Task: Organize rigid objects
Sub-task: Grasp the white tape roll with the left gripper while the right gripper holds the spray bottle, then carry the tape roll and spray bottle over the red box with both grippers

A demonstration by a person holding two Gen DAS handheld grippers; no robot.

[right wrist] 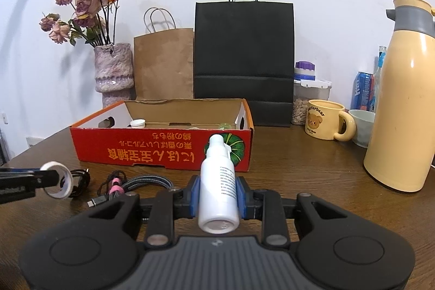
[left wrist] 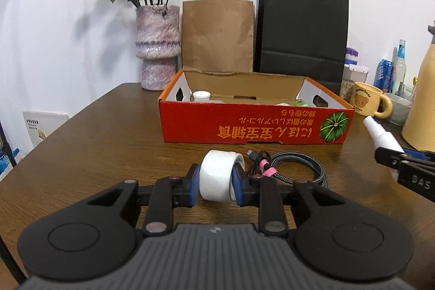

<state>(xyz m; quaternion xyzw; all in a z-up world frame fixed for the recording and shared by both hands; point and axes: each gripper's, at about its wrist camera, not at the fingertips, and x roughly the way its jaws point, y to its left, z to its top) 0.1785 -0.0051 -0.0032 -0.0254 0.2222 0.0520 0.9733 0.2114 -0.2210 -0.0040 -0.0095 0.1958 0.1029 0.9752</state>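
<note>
My left gripper (left wrist: 216,185) is shut on a white tape roll (left wrist: 218,175), held just above the brown table in front of the red cardboard box (left wrist: 252,124). My right gripper (right wrist: 218,192) is shut on a white spray bottle (right wrist: 218,181), nozzle pointing toward the box (right wrist: 160,151). The bottle also shows at the right of the left wrist view (left wrist: 382,136). The tape roll shows at the left of the right wrist view (right wrist: 58,180). The open box holds a white cap (left wrist: 201,95) and a green item (right wrist: 225,126).
Coiled braided cables with a pink tie (left wrist: 285,167) lie on the table (left wrist: 108,140) before the box. A vase of dried roses (left wrist: 157,45), brown bag (left wrist: 217,34) and black bag (left wrist: 301,29) stand behind. A bear mug (right wrist: 326,122), cream thermos (right wrist: 402,99), can and jars stand right.
</note>
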